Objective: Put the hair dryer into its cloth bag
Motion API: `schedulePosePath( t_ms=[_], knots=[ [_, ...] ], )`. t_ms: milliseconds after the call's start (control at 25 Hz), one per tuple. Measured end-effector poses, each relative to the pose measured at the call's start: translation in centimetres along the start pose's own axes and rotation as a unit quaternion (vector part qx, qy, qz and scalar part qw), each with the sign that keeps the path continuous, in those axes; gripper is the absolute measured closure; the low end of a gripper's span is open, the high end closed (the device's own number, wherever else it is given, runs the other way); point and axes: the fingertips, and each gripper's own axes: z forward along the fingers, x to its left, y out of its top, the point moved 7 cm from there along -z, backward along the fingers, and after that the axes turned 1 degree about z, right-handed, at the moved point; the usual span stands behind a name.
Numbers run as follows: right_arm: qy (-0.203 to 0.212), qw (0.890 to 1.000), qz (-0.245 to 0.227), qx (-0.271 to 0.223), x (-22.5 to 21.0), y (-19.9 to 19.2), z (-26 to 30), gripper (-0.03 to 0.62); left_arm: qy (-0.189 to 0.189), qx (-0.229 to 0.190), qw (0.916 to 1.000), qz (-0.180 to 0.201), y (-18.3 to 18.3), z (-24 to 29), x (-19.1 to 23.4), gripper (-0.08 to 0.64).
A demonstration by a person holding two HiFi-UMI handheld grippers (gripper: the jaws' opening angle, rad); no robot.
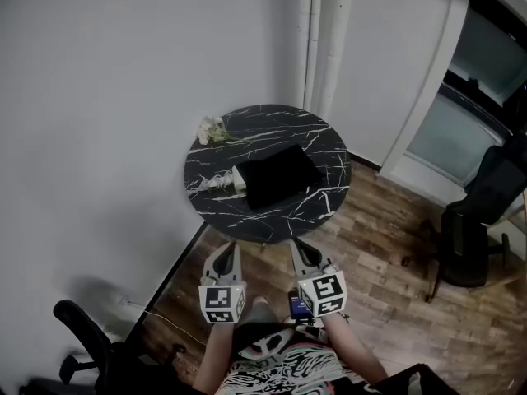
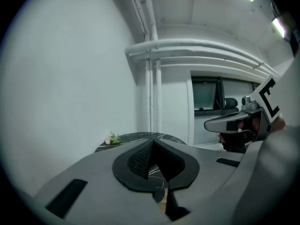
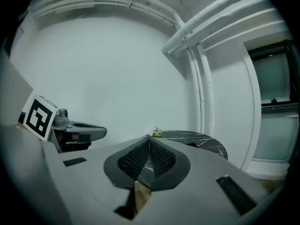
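Observation:
A black cloth bag (image 1: pixel 277 176) lies flat on the round black marble table (image 1: pixel 321 142). At the bag's left end a small pale thing (image 1: pixel 216 185) pokes out; it looks like the hair dryer, but it is too small to tell. Both grippers hover side by side over the floor, short of the table's near edge. My left gripper (image 1: pixel 231 248) is shut and holds nothing, its pads (image 2: pixel 140 158) pressed together. My right gripper (image 1: pixel 297 246) is shut and empty too, with the pads (image 3: pixel 161 157) meeting. Each gripper view shows the other gripper (image 2: pixel 234 123) (image 3: pixel 79 130) alongside.
White flowers (image 1: pixel 212 129) lie at the table's far left rim, also seen as flowers (image 2: pixel 112 138) (image 3: pixel 157 132) in both gripper views. A black office chair (image 1: pixel 473 220) stands at the right, another chair (image 1: pixel 82 336) at the bottom left. White pipes (image 1: pixel 323 35) run up the wall behind the table.

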Motion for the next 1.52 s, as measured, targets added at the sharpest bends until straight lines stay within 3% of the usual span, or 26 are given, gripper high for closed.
schedulePosePath(
  t_ms=[400, 720, 1160, 1400, 1520],
  knots=[
    [0.02, 1.0, 0.003, 0.013, -0.4, -0.7, 3.5, 0.572, 0.022, 0.007, 0.9997, -0.013, -0.7, 1.8, 2.6, 0.546],
    [0.013, 0.999, 0.003, 0.04, -3.3, -1.2, 12.7, 0.572, 0.024, 0.016, 0.9994, -0.017, -2.1, 9.2, 8.2, 0.546],
    [-0.022, 0.996, 0.028, 0.08, -7.4, 0.5, 27.7, 0.572, -0.013, 0.049, 0.9987, 0.005, -2.0, 23.1, 19.6, 0.546],
    [-0.054, 0.994, 0.023, 0.095, -10.7, 0.6, 31.7, 0.572, -0.043, 0.054, 0.9975, 0.015, -2.7, 28.0, 22.4, 0.546],
    [-0.05, 0.992, 0.032, 0.114, -11.0, 0.2, 33.0, 0.572, -0.059, 0.065, 0.9959, 0.019, -3.6, 29.4, 22.8, 0.546]
  ],
)
